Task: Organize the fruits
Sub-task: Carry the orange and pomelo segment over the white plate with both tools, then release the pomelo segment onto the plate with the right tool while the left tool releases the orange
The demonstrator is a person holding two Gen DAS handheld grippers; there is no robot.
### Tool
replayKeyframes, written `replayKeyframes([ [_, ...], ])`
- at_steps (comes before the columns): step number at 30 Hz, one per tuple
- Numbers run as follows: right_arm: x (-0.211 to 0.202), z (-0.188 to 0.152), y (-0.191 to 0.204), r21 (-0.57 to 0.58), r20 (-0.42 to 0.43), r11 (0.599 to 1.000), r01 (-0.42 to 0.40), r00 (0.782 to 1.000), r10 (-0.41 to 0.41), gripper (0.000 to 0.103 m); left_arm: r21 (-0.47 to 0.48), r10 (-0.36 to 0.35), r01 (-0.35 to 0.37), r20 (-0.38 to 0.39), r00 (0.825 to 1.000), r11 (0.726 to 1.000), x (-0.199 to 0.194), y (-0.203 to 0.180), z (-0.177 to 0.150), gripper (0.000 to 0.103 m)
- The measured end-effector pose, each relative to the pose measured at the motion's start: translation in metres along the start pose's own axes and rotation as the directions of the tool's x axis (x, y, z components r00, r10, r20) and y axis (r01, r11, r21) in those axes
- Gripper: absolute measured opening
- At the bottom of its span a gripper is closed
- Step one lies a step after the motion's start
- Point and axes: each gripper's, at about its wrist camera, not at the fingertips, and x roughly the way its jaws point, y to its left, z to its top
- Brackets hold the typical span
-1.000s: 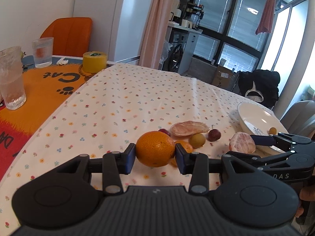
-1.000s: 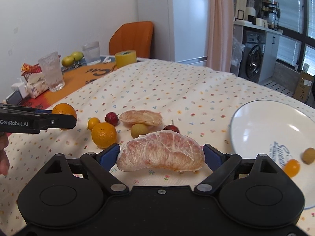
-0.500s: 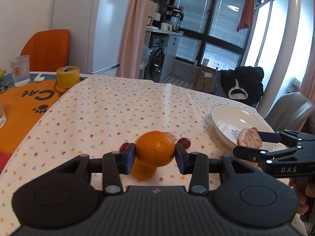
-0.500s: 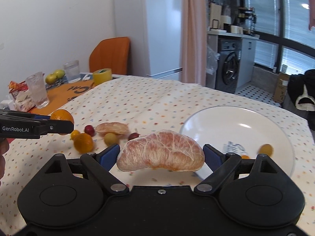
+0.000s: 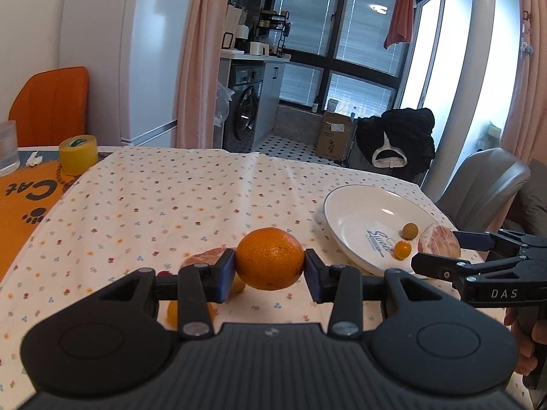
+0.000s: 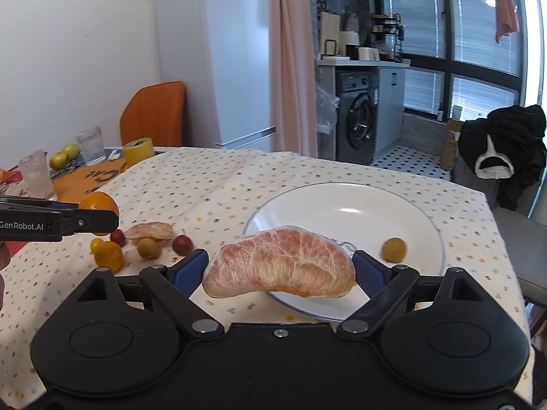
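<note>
My left gripper (image 5: 270,270) is shut on an orange (image 5: 269,258), held above the flowered tablecloth left of the white plate (image 5: 355,215). My right gripper (image 6: 280,270) is shut on a peeled pomelo segment (image 6: 280,266), held over the near rim of the plate (image 6: 342,201). In the plate lie a small green-yellow fruit (image 6: 394,249) and a small orange one (image 5: 402,250). On the cloth at the left remain a second pomelo segment (image 6: 150,230), a small orange (image 6: 108,256), a green fruit (image 6: 147,247) and two dark red fruits (image 6: 183,244).
A yellow tape roll (image 5: 77,153), drinking glasses (image 6: 90,145) and green apples (image 6: 65,155) stand on the orange mat at the far left. A grey chair (image 5: 485,181) is beyond the plate. A hand (image 5: 526,338) holds the right gripper's handle.
Both grippers have swung to the right with their fruit. The plate now lies straight ahead of the pomelo segment, and the loose fruit has shifted to the left of view.
</note>
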Motion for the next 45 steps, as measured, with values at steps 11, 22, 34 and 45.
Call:
replayKeyframes([
  [11, -0.008, -0.005, -0.036, 0.054, 0.009, 0.996, 0.075, 0.997, -0.075, 0.088, 0.036, -0.036, 0.037, -0.012, 0.999, 0.999, 0.021, -0.025, 0.006, 0.041],
  [22, -0.007, -0.010, -0.067, 0.099, 0.006, 0.987, 0.125, 0.992, -0.126, 0.088, 0.073, -0.066, 0.068, -0.034, 0.997, 0.995, 0.043, -0.051, 0.011, 0.041],
  [34, 0.013, -0.009, -0.074, 0.099, -0.015, 0.988, 0.115, 0.993, -0.114, 0.088, 0.107, -0.084, 0.089, -0.058, 0.995, 0.990, 0.068, -0.069, 0.016, 0.041],
  [45, 0.015, -0.011, -0.078, 0.105, -0.010, 0.989, 0.105, 0.994, -0.105, 0.091, 0.132, -0.103, 0.114, -0.089, 0.991, 0.985, 0.088, -0.084, 0.016, 0.041],
])
